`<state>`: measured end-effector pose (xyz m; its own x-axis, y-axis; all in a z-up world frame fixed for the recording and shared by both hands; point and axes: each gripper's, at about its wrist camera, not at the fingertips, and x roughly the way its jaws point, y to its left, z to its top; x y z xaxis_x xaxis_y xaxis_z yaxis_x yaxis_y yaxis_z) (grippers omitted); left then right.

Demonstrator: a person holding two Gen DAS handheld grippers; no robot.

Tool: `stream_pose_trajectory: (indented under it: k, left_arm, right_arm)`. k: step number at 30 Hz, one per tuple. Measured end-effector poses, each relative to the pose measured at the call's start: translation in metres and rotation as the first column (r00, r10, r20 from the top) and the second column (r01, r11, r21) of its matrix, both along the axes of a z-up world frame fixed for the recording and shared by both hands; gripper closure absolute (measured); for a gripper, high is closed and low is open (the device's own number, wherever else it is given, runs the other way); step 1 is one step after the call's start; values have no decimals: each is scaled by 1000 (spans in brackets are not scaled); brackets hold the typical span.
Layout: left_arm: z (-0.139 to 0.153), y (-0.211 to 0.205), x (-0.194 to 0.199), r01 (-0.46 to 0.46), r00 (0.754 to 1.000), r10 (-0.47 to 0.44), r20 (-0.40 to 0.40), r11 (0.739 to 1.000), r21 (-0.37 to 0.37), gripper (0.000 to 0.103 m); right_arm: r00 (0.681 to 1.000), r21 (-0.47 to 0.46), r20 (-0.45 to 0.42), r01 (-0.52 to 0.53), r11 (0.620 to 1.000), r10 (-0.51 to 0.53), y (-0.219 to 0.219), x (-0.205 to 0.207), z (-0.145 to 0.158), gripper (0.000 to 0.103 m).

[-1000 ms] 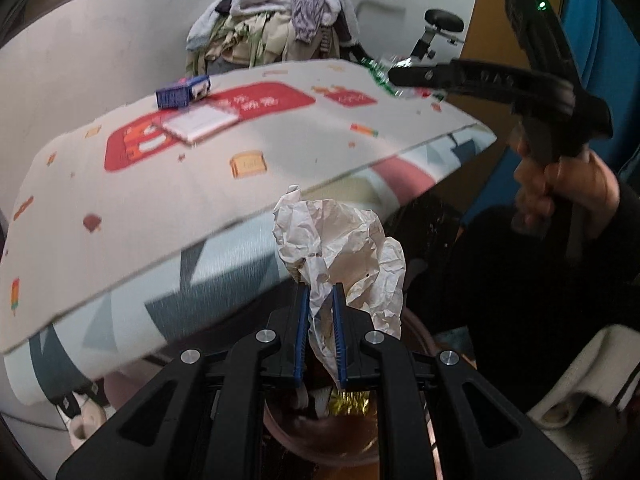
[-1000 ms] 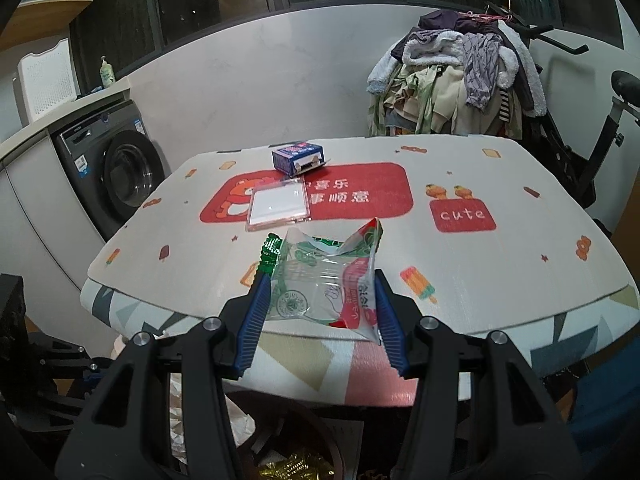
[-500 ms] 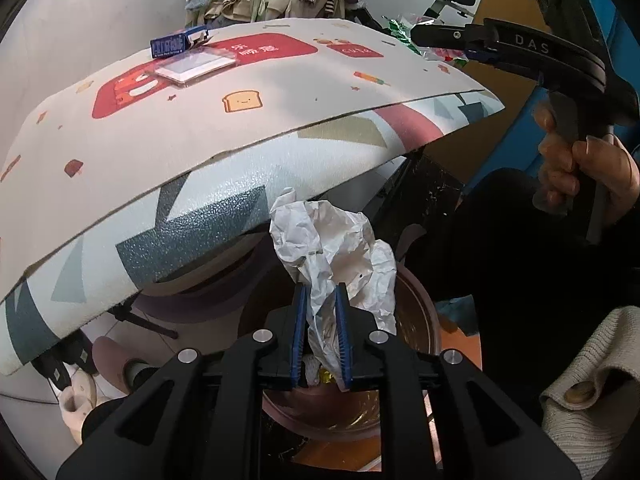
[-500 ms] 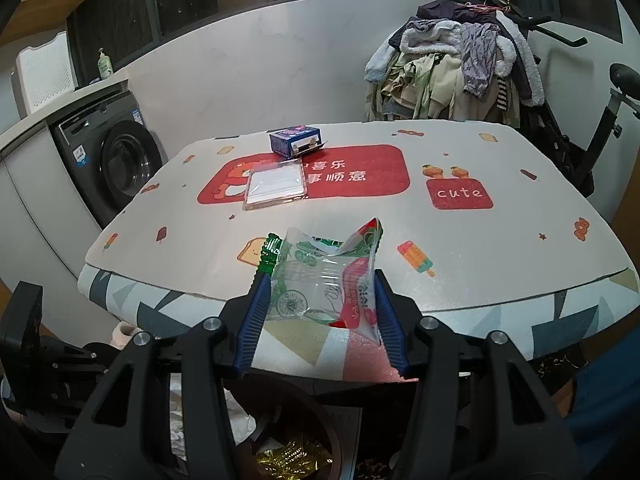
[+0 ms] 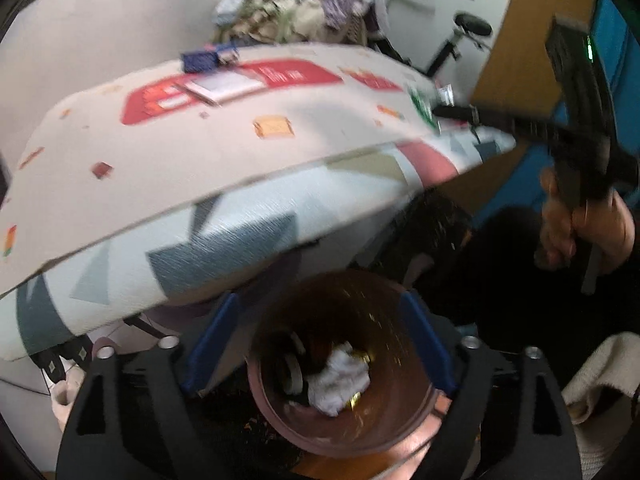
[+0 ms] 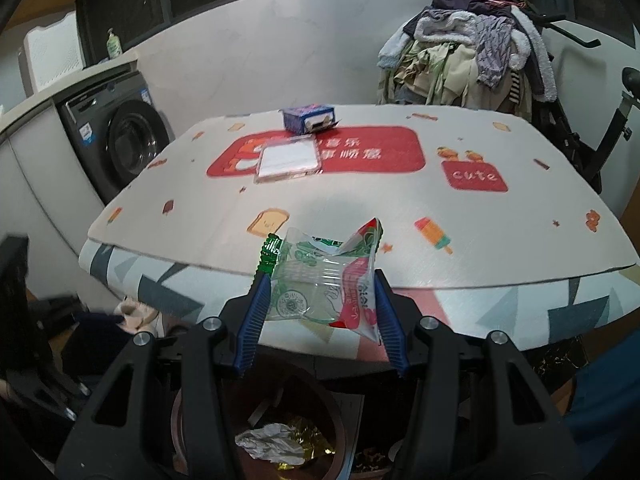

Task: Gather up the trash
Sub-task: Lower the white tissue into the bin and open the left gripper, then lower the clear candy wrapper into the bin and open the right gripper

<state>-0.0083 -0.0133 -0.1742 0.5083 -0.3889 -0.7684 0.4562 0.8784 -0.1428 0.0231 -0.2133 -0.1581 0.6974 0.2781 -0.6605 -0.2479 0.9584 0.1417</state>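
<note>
Crumpled paper (image 5: 340, 376) left left gripper (image 5: 320, 344) since half second ago, landed inside brown bin (image 5: 280, 412) among gold foil scraps. Left jaws went from pinched to spread wide, nothing between them, directly above bin. Right gripper (image 6: 320, 304) unchanged: pressed against both sides of clear snack wrapper (image 6: 324, 280) (green and red print), above bin, over table (image 6: 480, 216) edge. Left view blurred.

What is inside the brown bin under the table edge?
In the bin lies a crumpled white paper on gold foil and some dark items. Whatever lies beneath them is covered and cannot be seen.
</note>
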Motion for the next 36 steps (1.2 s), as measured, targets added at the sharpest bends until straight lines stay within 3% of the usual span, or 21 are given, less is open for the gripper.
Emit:
stream_pose_trajectory:
  k: [2,9,18,27,32,34,36]
  left_arm:
    - [7,7,-1,-54,997,54,52,999,1,10]
    - [22,30,-3,-187,970,193,148,981,-54,8]
    - [13,53,3,-287,951,296,92,953,-101,7]
    - [5,56,6,-298,951,305,53,949,-107,7]
    - [3,57,8,-307,949,312,37,946,-110,7]
    - [2,57,8,-307,949,313,36,945,-110,7]
    - [2,57,8,-306,950,312,36,946,-109,7]
  right_arm:
    - [1000,-8,-18,-20,1000,20,6,-3,-6,50]
    - [985,-51,-118,-133,990,126,38,-17,-39,50]
    - [953,-148,-223,-242,959,207,73,-22,-73,50]
    - [931,-178,-278,-294,939,238,87,-21,-87,47]
    - [930,-186,-285,-293,938,234,88,-21,-88,34]
    - [935,-203,-284,-277,939,214,87,-20,-89,16]
    - [940,-215,-280,-259,942,195,86,-19,-89,9]
